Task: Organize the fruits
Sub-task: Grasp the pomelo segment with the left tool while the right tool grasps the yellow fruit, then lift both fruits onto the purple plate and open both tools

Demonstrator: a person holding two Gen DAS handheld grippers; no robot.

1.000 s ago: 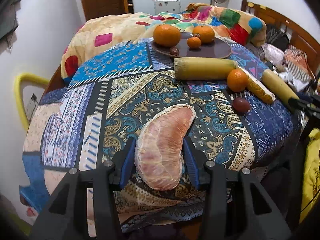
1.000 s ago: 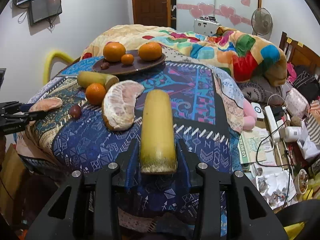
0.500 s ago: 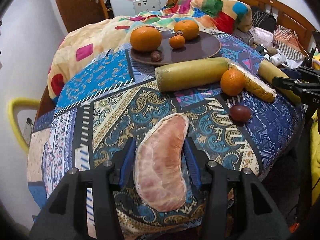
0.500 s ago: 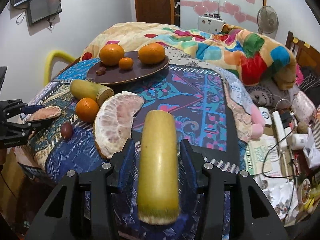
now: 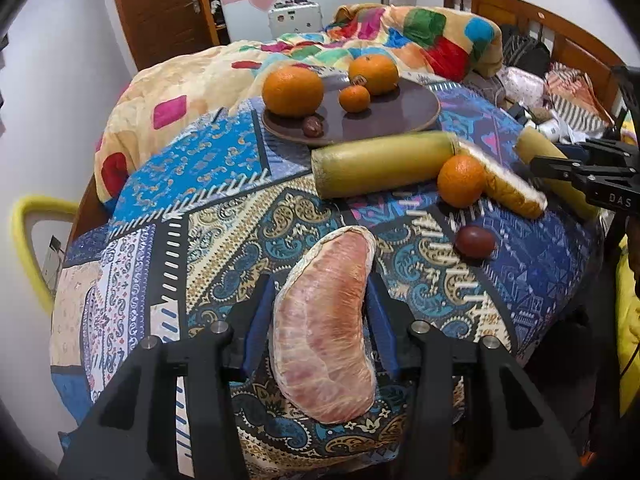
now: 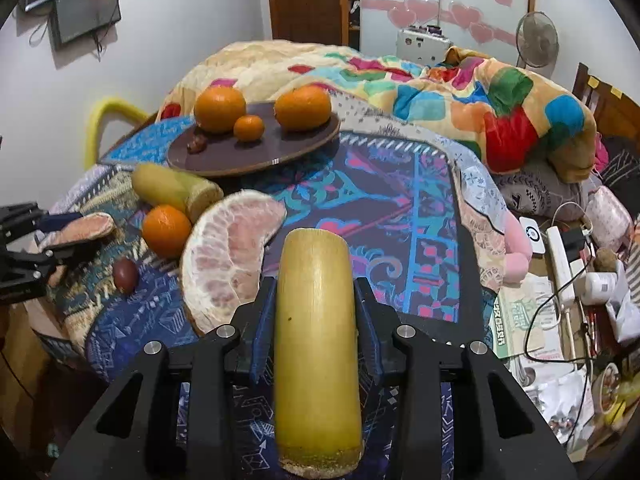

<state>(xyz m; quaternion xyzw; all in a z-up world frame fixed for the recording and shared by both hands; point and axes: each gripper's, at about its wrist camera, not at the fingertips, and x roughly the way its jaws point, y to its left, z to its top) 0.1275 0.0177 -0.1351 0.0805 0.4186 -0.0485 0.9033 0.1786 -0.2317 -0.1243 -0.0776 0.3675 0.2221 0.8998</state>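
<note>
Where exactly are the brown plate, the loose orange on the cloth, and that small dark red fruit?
brown plate (image 5: 404,114), left wrist view, on a bare part of its surface.
loose orange (image 5: 461,181), left wrist view, on the middle of its peel.
small dark red fruit (image 5: 475,242), left wrist view, on its centre.

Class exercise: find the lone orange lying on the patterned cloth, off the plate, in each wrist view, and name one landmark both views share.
Left wrist view: the lone orange sits right of centre, against the end of a yellow-green cane piece.
Right wrist view: the lone orange sits left of centre, beside the large pomelo piece.
Shared landmark: the brown plate holding oranges.
</note>
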